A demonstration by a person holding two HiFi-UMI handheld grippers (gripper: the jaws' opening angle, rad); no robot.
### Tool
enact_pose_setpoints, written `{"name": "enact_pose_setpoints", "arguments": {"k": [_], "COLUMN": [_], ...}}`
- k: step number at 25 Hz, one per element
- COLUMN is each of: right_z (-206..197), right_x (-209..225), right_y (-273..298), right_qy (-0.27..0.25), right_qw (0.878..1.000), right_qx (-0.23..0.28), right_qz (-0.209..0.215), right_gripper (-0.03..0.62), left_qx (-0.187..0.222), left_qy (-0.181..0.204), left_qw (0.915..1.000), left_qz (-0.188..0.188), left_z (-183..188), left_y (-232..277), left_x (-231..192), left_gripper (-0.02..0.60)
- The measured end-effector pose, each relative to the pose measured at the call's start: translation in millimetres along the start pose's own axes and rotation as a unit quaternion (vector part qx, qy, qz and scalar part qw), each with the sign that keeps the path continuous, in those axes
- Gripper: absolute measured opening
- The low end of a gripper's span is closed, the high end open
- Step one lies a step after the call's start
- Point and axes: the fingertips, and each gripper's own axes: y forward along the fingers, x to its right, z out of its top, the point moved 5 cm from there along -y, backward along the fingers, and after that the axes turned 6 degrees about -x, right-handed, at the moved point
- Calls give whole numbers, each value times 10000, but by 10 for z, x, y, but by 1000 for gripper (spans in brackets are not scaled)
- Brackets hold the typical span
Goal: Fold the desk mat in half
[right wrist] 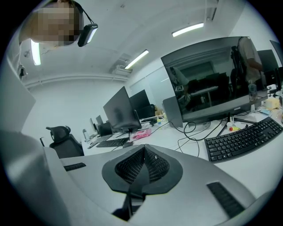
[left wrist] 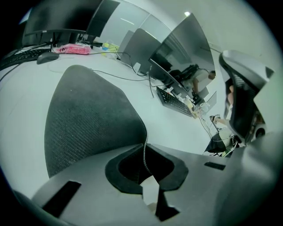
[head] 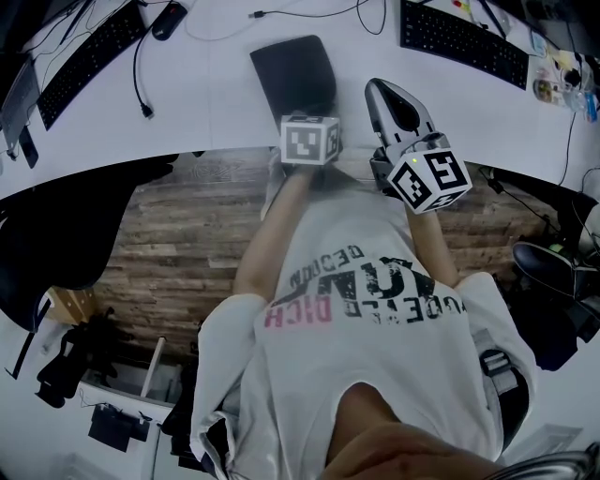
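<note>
The dark grey desk mat (head: 295, 70) lies on the white desk (head: 216, 103), just beyond the desk's near edge. My left gripper (head: 307, 120) is at the mat's near edge, its tips hidden under its marker cube. In the left gripper view the woven mat (left wrist: 88, 119) fills the left, and its thin edge runs in between the pads, so my left gripper (left wrist: 145, 165) is shut on it. To the right of the mat, my right gripper (head: 380, 89) hangs above the desk. In the right gripper view its (right wrist: 143, 165) pads meet with nothing between them.
A black keyboard (head: 89, 56) and a mouse (head: 169, 19) lie at the back left, another keyboard (head: 464, 42) at the back right. Cables (head: 141, 89) trail across the desk. A monitor (right wrist: 212, 84) stands ahead of the right gripper. An office chair (head: 553, 272) stands at the right.
</note>
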Motion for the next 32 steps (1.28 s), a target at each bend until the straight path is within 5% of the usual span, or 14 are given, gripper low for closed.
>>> {"name": "enact_pose_setpoints", "arguments": {"k": [6, 12, 17, 21, 32], "right_z": [3, -5, -9, -20, -22], "right_x": [-11, 29, 28, 44, 115], "right_y": [4, -17, -15, -24, -43], "right_qy": [-16, -4, 4, 14, 42], "right_qw": [10000, 10000, 10000, 10000, 10000], "right_qx": [1, -10, 0, -7, -12], "right_qz": [37, 13, 33, 30, 1], "right_gripper": [-2, -2, -2, -2, -2], "left_qx": [95, 196, 310, 335, 388], "left_qy": [42, 161, 30, -81, 53], "left_qw": [9999, 9983, 9980, 9982, 9981], "left_qz": [78, -532, -548, -499, 484], "left_z": [-7, -24, -30, -31, -51], "left_y": [-2, -3, -9, -16, -6], "left_x": [9, 196, 180, 144, 24], "left_gripper": [22, 219, 222, 206, 6]}}
